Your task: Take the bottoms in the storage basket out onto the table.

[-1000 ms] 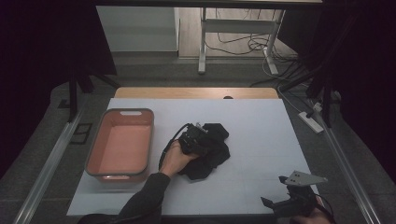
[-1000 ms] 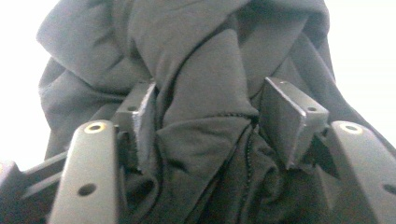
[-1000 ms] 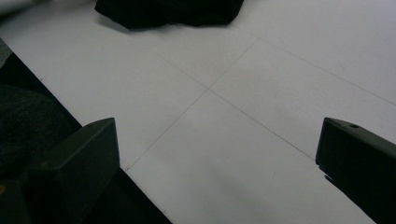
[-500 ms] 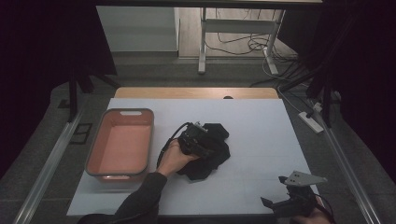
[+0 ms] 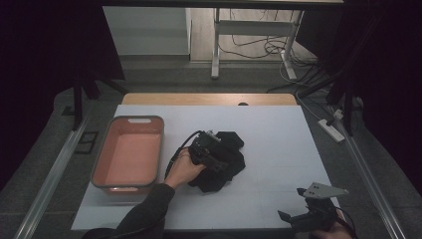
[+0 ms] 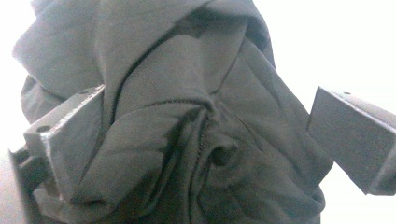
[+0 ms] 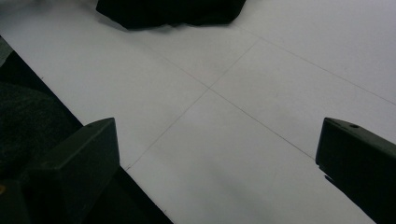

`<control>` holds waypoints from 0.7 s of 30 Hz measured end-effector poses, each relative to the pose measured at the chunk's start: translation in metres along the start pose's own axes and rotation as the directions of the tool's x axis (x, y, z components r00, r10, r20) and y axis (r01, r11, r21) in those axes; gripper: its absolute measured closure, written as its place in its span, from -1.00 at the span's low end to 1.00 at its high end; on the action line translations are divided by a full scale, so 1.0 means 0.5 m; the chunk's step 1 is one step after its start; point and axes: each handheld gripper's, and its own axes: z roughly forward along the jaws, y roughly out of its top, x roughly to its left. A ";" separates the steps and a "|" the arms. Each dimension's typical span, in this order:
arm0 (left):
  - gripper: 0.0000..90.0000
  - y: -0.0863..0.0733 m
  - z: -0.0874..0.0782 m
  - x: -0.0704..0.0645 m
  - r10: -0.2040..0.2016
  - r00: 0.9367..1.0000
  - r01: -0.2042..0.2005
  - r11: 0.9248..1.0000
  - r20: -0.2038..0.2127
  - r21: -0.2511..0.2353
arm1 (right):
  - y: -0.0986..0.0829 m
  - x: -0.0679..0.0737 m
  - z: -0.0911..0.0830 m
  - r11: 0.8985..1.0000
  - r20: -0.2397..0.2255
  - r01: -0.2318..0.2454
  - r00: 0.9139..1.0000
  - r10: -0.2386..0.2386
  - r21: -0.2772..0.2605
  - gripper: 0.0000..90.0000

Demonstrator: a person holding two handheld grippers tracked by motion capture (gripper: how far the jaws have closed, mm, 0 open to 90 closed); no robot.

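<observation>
From my remote seat, the black garment (image 6: 187,121) under my left gripper (image 5: 209,149) looked like soft matt cloth, creased into folds with a fine stitched seam. The table (image 5: 278,134) was covered by a smooth, matt white sheet scored with thin lines, over a wood-coloured edge at the far side. The pink tub (image 5: 102,167) on the left looked like smooth plastic with a grey rim, and my right gripper (image 7: 215,154) had matt black, hard-edged jaws.

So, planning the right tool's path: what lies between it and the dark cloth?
Only bare white table lies between the right tool and the dark cloth, as the high view shows.
</observation>
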 end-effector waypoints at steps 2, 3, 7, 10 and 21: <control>-1.00 -0.005 -0.002 0.000 -0.001 1.000 0.001 1.000 0.004 -0.006 | 0.000 0.000 0.000 1.000 0.000 -0.001 1.000 0.001 0.002 -1.00; -1.00 -0.007 -0.004 0.001 -0.002 1.000 0.002 1.000 0.005 -0.009 | 0.000 0.000 0.000 1.000 0.000 -0.001 1.000 0.001 0.000 -1.00; -1.00 -0.014 -0.011 0.002 -0.011 1.000 0.011 0.999 0.006 -0.031 | 0.000 0.000 0.000 1.000 0.000 -0.001 1.000 0.001 0.001 -1.00; -1.00 -0.016 -0.016 0.003 -0.012 0.999 0.013 0.999 0.030 -0.050 | 0.000 0.000 0.000 1.000 0.000 -0.002 1.000 0.002 0.001 -1.00; -1.00 -0.017 -0.029 0.000 0.013 0.996 -0.007 0.997 0.084 -0.077 | 0.000 0.000 -0.001 1.000 0.000 0.001 1.000 -0.001 -0.001 -1.00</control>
